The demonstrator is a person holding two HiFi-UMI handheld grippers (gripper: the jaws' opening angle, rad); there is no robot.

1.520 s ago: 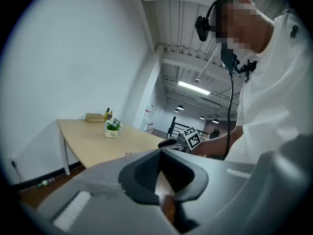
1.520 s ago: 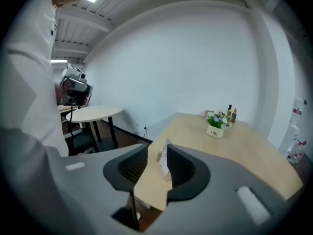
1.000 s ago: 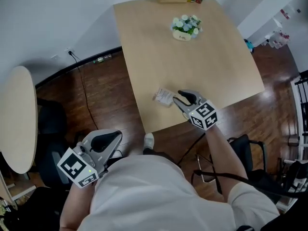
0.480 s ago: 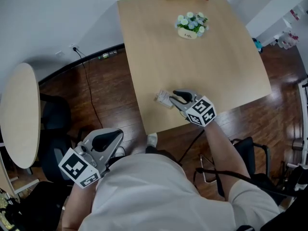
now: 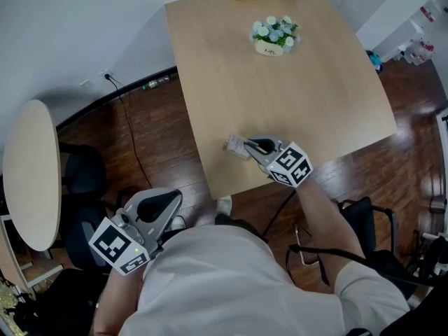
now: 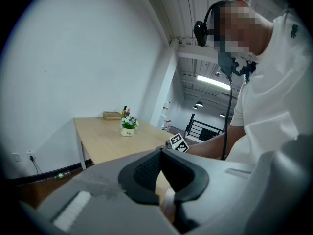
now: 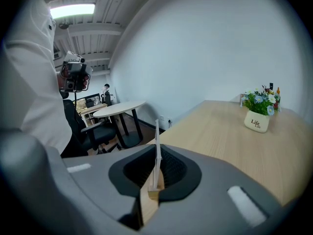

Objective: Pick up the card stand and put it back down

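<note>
Grasp step: the right gripper [image 5: 252,145] is closing its jaws on the card stand [image 5: 236,146], its wooden base between the pads, near the table's [image 5: 315,82] front edge (not yet lifted, seemingly). Next, I'd judge: a straight, upright lift.

The table [image 5: 315,82] is pale wood, the floor [image 5: 150,135] dark brown planks, the pot [image 5: 269,48] white under blue-and-white flowers [image 5: 274,30], the card stand [image 5: 236,146] tan-based, the shirt [image 5: 224,285] white.
</note>
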